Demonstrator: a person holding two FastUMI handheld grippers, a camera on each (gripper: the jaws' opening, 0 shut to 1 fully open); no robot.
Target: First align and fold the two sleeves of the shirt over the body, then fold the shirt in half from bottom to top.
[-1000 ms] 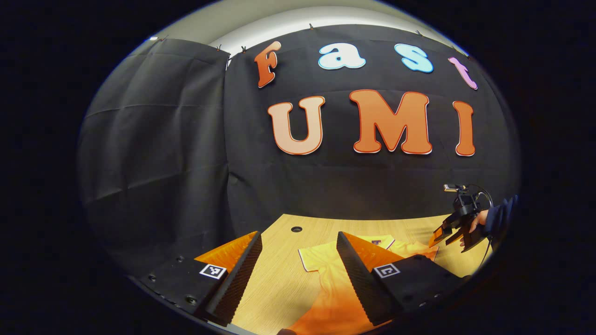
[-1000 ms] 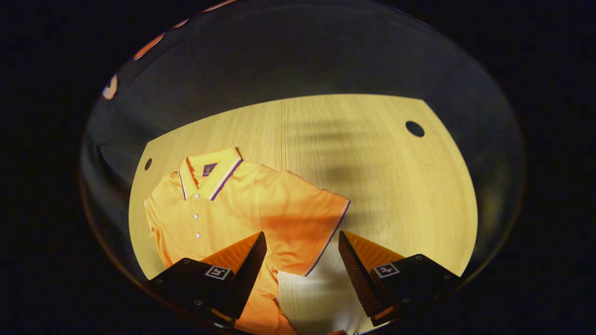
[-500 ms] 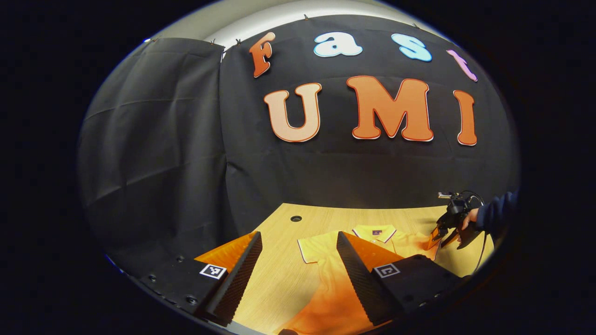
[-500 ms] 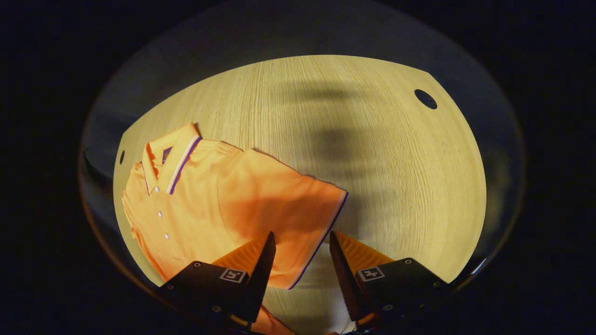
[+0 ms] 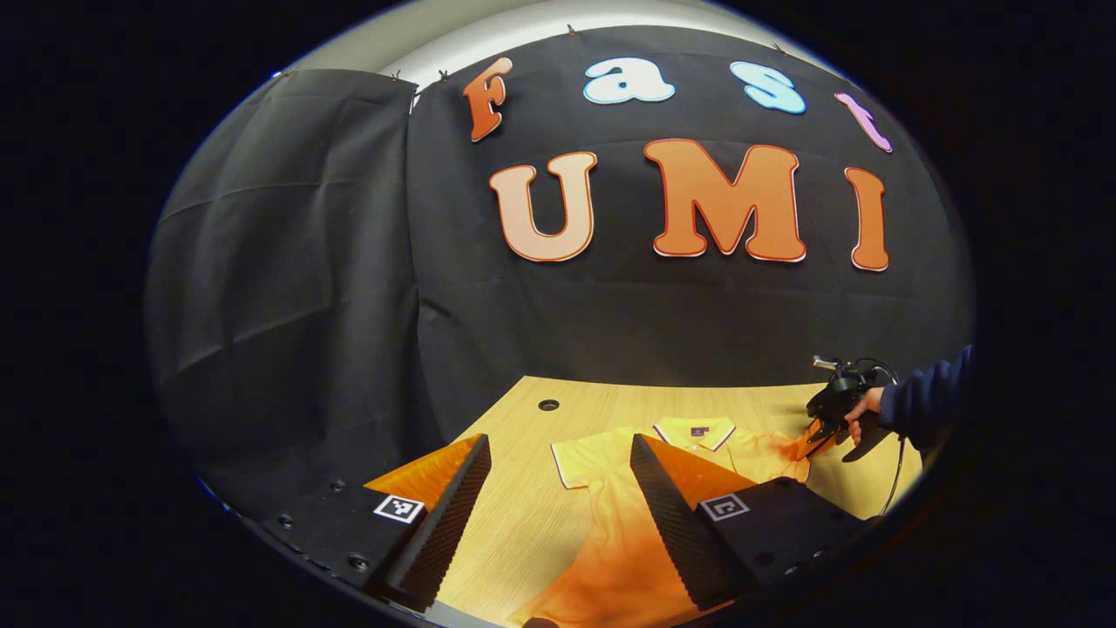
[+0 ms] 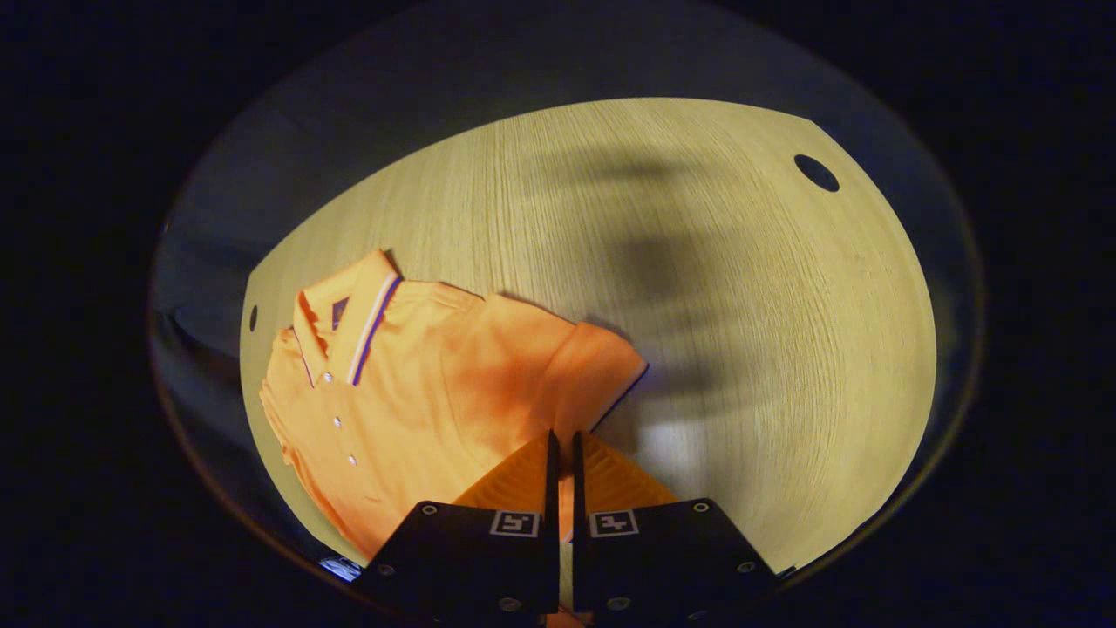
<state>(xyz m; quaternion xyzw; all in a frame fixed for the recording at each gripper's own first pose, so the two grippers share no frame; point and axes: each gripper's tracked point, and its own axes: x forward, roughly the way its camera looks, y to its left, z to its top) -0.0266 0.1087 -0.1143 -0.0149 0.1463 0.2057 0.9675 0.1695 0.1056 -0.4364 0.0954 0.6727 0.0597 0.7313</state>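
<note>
An orange polo shirt [image 6: 410,401] lies face up on the wooden table [image 6: 750,349], collar [image 6: 362,318] toward the far left. My right gripper [image 6: 562,458] is shut on the hem of one short sleeve [image 6: 593,371], which bunches up at the fingertips. In the left gripper view the shirt [image 5: 606,497] lies ahead, its other sleeve [image 5: 580,458] flat on the wood. My left gripper [image 5: 558,475] hovers open above the table [image 5: 514,515], nothing between its fingers. Farther off, the right gripper [image 5: 809,443] is on the far sleeve, held by a hand with a dark sleeve [image 5: 924,406].
Round cable holes sit in the tabletop, one at the far corner [image 6: 817,173], one by the collar [image 6: 253,317], and one at the back [image 5: 548,405]. Black cloth walls close the booth behind and to the left. Bare wood stretches right of the shirt.
My right gripper closed from wide open onto the sleeve hem, and the sleeve edge has bunched up. The left gripper stayed open and barely moved.
</note>
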